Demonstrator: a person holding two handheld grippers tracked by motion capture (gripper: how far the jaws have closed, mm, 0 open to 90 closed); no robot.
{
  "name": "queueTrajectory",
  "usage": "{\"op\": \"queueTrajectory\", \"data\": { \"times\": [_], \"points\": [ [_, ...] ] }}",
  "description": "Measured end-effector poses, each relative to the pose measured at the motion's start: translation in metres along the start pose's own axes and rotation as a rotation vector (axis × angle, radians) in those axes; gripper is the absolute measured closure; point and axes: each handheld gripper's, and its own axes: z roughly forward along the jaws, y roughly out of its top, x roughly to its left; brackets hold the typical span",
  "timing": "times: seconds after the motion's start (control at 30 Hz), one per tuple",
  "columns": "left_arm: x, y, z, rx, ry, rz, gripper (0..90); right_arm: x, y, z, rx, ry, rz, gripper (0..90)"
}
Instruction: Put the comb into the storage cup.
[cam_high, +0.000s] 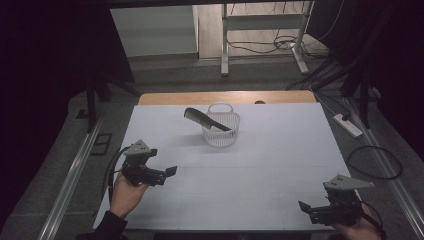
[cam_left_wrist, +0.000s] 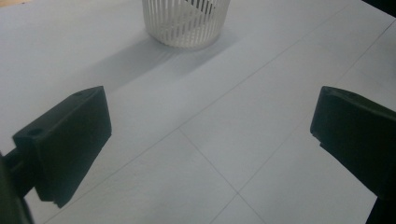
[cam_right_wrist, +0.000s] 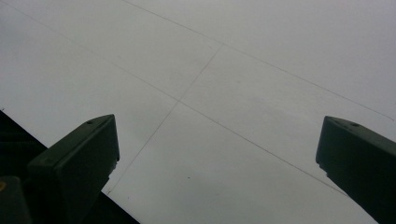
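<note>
Left gripper (cam_high: 167, 172) rests low at the desk (cam_high: 270, 160) near-left, fingers wide, empty. Comb (cam_high: 206, 119) leans in the white basket (cam_high: 220, 131) mid-desk, handle out over the rim. Right gripper (cam_high: 306, 207) near-right, fingers wide, empty. Judgement: approach the comb's free end squarely; avoid tipping the light basket.

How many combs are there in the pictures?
1. The comb leans in the white basket, its handle sticking out to the left. The basket could hide smaller ones.

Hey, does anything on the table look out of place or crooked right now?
Only the black comb: it lies tilted across the white slatted basket, one end inside, the other jutting out past the rim to the left.
</note>
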Motion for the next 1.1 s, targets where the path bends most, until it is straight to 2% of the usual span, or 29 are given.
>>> {"op": "queueTrajectory", "data": {
  "times": [0.83, 1.1],
  "points": [
    [0.003, -0.032, -0.035, -0.009, 0.032, -0.059, 0.0, 0.001, 0.000, 0.000, 0.000, -0.001, -0.007, 0.0],
    [0.001, -0.042, -0.044, 0.001, 0.045, -0.065, 0.0, 0.001, 0.000, 0.000, 0.001, -0.002, -0.007, 0.0]
  ]
}}
